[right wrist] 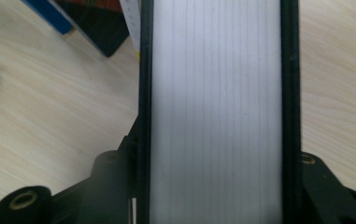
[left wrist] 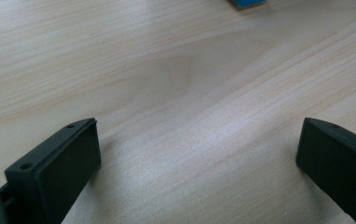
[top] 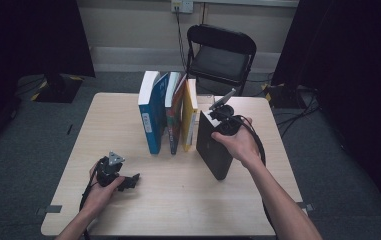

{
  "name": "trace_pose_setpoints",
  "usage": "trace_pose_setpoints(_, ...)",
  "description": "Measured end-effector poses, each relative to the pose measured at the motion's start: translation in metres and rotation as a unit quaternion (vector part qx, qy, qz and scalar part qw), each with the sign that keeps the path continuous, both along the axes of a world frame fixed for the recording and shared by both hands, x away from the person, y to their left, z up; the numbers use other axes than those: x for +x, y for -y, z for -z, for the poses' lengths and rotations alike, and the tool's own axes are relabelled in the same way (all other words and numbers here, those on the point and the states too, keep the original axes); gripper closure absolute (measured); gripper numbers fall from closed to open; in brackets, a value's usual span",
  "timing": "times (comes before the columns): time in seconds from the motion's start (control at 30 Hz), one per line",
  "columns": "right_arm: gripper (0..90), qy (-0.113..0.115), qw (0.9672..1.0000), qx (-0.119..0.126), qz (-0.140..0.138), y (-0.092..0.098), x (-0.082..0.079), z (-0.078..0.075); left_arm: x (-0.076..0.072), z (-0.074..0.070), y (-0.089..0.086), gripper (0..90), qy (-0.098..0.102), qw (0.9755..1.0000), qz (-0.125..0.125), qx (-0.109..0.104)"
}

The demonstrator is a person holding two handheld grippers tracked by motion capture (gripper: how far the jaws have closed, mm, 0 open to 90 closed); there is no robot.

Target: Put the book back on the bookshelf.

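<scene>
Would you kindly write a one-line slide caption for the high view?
Right gripper clamps a black book beside upright books; left gripper rests open on the table.

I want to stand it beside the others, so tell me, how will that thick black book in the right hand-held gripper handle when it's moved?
The black book looks thick with hard covers, so probably stiff and fairly heavy. The right hand-held gripper clamps its top edge, across the white page block, so it may swing or slip. It stands tilted on the table, so it could tip if released.
</scene>
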State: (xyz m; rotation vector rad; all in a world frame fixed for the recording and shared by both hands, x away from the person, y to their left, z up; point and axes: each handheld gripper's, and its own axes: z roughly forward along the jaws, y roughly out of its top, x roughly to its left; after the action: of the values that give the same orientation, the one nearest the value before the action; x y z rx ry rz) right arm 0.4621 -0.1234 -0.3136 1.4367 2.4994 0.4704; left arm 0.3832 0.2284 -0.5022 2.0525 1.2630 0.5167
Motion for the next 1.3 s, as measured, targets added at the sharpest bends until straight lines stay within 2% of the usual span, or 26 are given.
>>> trace_pose_setpoints(0.17,53.4,0.009,0.9998,0.005,0.017,-0.004,0.005,-0.008,0.000,0.000,0.000,0.0,0.000,1.0000,0.000,0.000)
trace_pose_setpoints(0.43,53.4,0.001,0.9987,0.023,0.045,-0.008,0.021,-0.006,0.000,0.000,0.000,0.0,0.000,1.0000,0.000,0.000)
trace_pose_setpoints(0.63,53.4,0.007,0.9983,0.011,0.057,-0.010,0.032,-0.011,0.000,0.000,0.000,0.0,-0.001,1.0000,0.000,0.000)
trace_pose_setpoints(0.97,53.4,0.013,0.9968,0.020,0.076,-0.018,0.046,-0.021,0.000,0.000,0.000,0.0,-0.001,1.0000,0.001,0.000)
trace_pose_setpoints(1.03,53.4,0.013,0.9962,0.028,0.082,-0.017,0.048,-0.021,0.000,0.000,0.000,0.0,-0.001,1.0000,0.001,0.000)
trace_pose_setpoints(1.3,53.4,0.010,0.9949,0.026,0.097,-0.021,0.061,-0.019,0.000,0.000,0.000,0.0,-0.001,1.0000,0.001,0.000)
